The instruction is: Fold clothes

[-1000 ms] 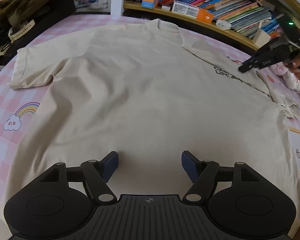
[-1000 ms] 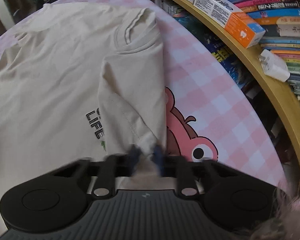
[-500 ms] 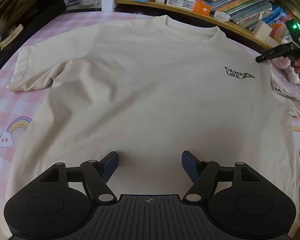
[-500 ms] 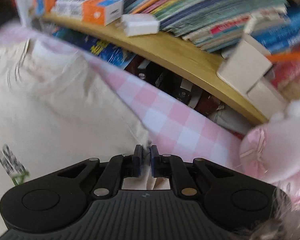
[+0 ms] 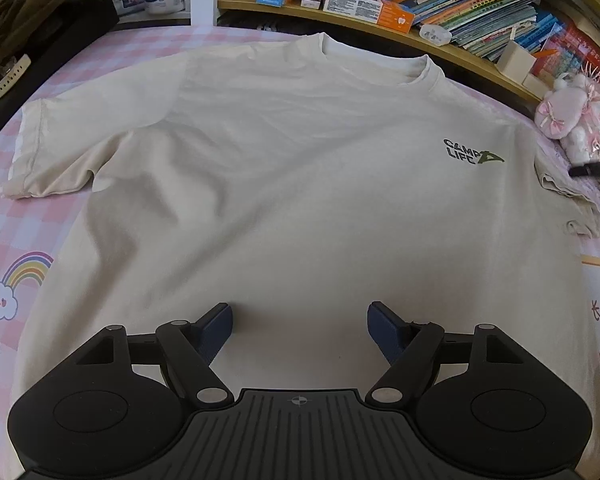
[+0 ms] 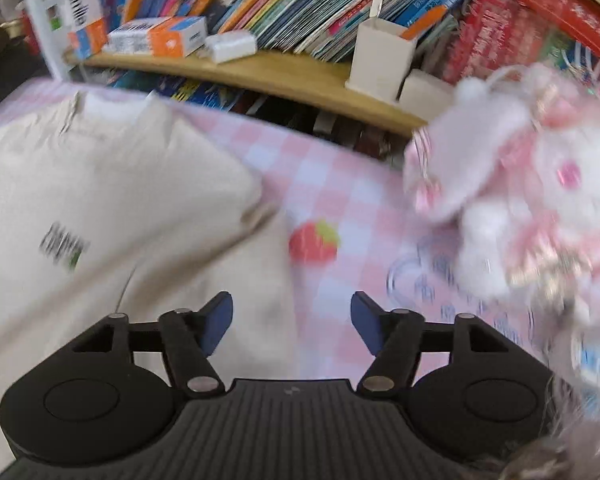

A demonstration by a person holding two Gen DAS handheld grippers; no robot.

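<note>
Two grippers: both released, nothing in either, as far as I see.
Tee: cream t-shirt point(image 5: 284, 184) spread flat, front up, on the pink checked cloth point(image 5: 32, 224); my landmark for all below.
Collar: far end of tee, toward the wooden shelf point(image 5: 452, 46) w/ books.
Logo: "CAMP LIFE" print point(image 5: 470, 156) on tee's chest, right side in my L view.
L sleeve side: short sleeve point(image 5: 48, 152) out flat on the cloth, left of tee body.
R sleeve side: other sleeve point(image 5: 572, 204) bunched at tee's right edge.
L gripper point(image 5: 300, 322): over tee's near hem, jaws wide apart; can't tell if pads point(image 5: 216, 330) touch the fabric.
R gripper point(image 6: 291, 318): jaws wide apart, at tee's sleeve edge; left finger over fabric, right finger over bare cloth. View is blurred.
Plush: pink-white soft toy point(image 6: 532, 200) on the cloth, right of tee, near R gripper.
Strawberry print point(image 6: 312, 240): on the cloth just beside tee's sleeve edge.
Rainbow print point(image 5: 20, 280): on the cloth, left of tee's lower side.
</note>
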